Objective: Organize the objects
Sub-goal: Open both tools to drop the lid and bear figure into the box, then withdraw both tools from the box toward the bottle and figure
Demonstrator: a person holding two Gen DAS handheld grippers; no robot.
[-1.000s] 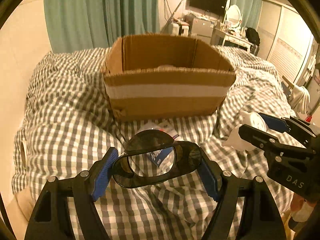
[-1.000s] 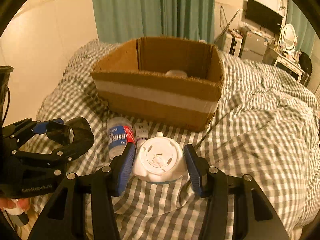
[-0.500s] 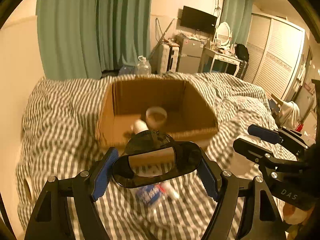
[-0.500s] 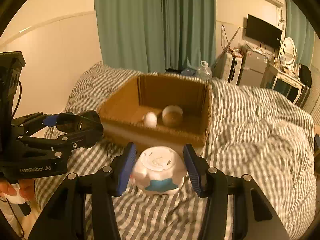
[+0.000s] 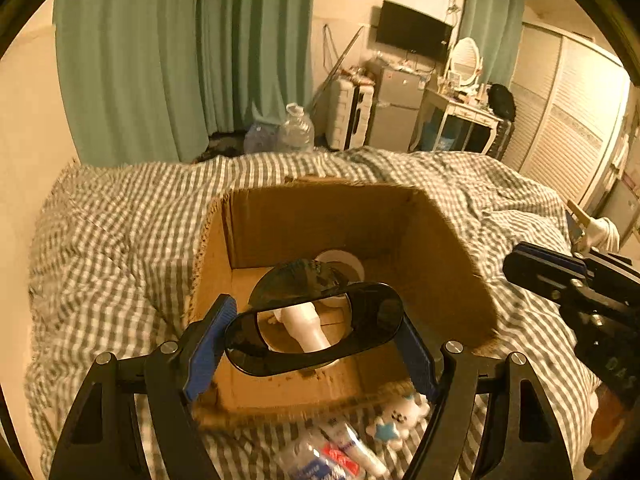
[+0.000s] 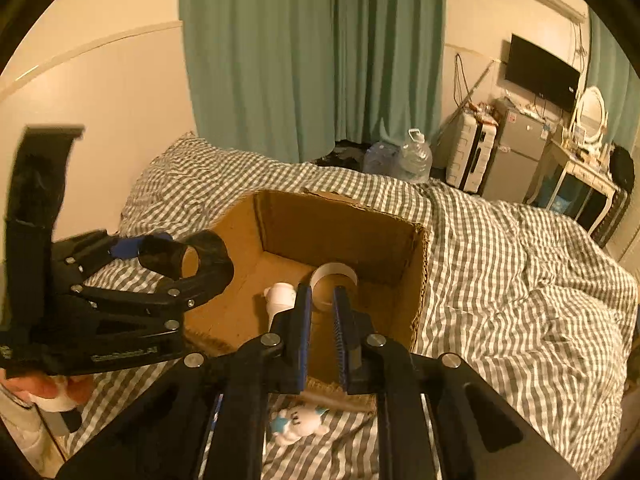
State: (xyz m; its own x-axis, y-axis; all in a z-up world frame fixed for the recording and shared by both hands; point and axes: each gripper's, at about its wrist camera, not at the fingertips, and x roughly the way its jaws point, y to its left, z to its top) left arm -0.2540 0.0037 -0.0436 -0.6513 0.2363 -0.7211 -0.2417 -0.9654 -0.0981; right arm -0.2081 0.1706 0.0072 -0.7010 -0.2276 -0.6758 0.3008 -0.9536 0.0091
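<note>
My left gripper is shut on a dark tape roll and holds it above the open cardboard box; it also shows in the right wrist view. Inside the box lie a white bottle and a white tape ring. My right gripper is nearly shut and empty, over the box's near edge. A white and blue toy lies on the bed below it, outside the box; it also shows in the left wrist view.
A small bottle with a red and blue label and a tube lie on the checked bedspread before the box. Green curtains, water jugs, a fridge and a dresser stand beyond the bed.
Both grippers rose and moved forward over the box. The right gripper let go of the white toy, which now lies on the bed, and its jaws closed. The left still holds the tape roll.
</note>
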